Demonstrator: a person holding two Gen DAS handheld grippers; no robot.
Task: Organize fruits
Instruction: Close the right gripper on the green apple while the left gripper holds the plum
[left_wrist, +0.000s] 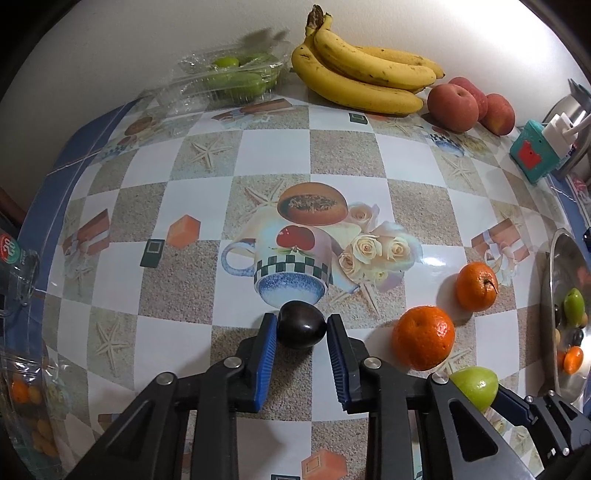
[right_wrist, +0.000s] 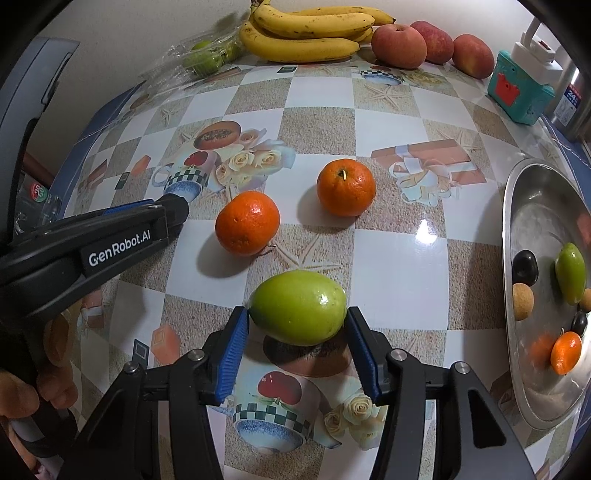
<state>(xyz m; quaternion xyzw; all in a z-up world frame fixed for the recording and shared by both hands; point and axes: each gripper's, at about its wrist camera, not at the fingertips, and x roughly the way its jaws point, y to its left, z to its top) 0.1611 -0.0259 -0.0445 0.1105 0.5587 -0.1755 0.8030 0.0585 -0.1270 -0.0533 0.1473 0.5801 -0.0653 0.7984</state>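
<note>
Between the left gripper's (left_wrist: 301, 326) fingers sits a dark plum (left_wrist: 301, 324), clasped at mid-bench (left_wrist: 369, 155). At six o'clock in the right wrist view, the right gripper (right_wrist: 297, 326) grasps a green fruit (right_wrist: 298, 306), oranges (right_wrist: 247, 223) toward twelve.

We see a tablecloth (left_wrist: 273, 155) with white and sandy squares, a blue edge, and pictures of starfish, roses and a checked cup. The left gripper (left_wrist: 301, 326) is black with blue pads and holds a dark purple plum (left_wrist: 301, 325). The right gripper (right_wrist: 297, 325) looks the same and holds a shiny green fruit (right_wrist: 297, 306). 2 oranges (right_wrist: 247, 223) are bright orange, the bananas (left_wrist: 362, 81) yellow with brown spots, the tray (right_wrist: 535, 206) silver
</note>
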